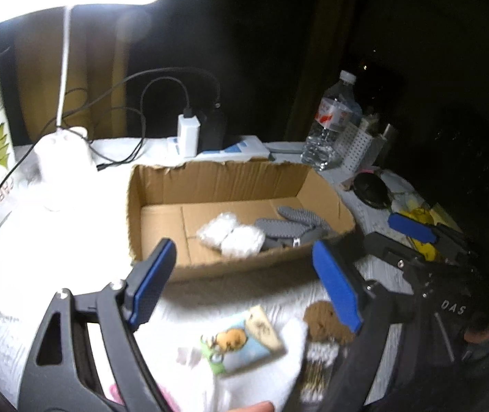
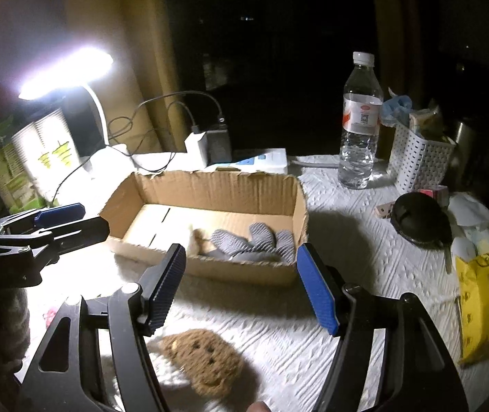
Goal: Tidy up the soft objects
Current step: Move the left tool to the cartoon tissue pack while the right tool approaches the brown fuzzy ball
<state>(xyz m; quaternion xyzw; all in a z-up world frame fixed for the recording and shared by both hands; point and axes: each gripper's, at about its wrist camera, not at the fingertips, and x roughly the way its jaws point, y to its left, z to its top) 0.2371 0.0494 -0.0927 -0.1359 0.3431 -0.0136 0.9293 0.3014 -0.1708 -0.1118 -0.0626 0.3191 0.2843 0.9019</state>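
Both grippers, left (image 1: 244,281) and right (image 2: 244,288), gape, holding nothing; "DAS" shows on the right one's body. The bottle (image 2: 359,123) label is too small to read; the box (image 2: 210,185) holds gloves (image 2: 258,240).

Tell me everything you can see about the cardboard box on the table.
The cardboard box is a shallow, open-topped brown corrugated tray with ragged, torn upper edges. It sits flat on the white textured table cover, in front of the charger. Inside, at its right end, lie grey knitted gloves beside a white fluffy bundle; the left part of its floor is bare. Neither gripper touches it.
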